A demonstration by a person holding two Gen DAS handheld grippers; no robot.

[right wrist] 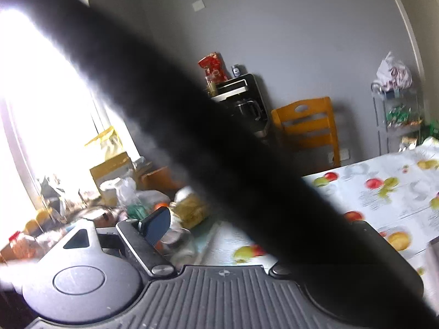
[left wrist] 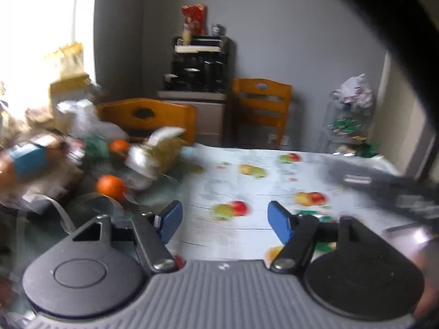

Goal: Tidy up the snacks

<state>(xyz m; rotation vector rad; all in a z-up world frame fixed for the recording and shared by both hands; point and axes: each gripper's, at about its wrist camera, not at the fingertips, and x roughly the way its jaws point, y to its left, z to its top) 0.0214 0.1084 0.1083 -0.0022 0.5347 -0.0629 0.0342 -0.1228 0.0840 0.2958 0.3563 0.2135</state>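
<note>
My left gripper (left wrist: 225, 219) is open and empty, held low over a table with a fruit-print cloth (left wrist: 274, 186). A blurred heap of snacks lies at the table's left: a yellow-green bag (left wrist: 156, 153), an orange (left wrist: 109, 186) and a second orange (left wrist: 119, 145), and a blue-banded package (left wrist: 30, 161). In the right wrist view a dark sleeve (right wrist: 219, 150) crosses the frame and hides the right finger; only the left blue fingertip (right wrist: 157, 224) shows. The yellow bag (right wrist: 192, 209) and a glass jar (right wrist: 178, 242) sit just past it.
Two orange wooden chairs (left wrist: 260, 107) (left wrist: 148, 115) stand behind the table. A black coffee machine (left wrist: 200, 65) with a red bag (left wrist: 194, 19) on top stands on a cabinet by the wall. A wire rack (left wrist: 348, 126) with packets stands at the right. A bright window is at the left.
</note>
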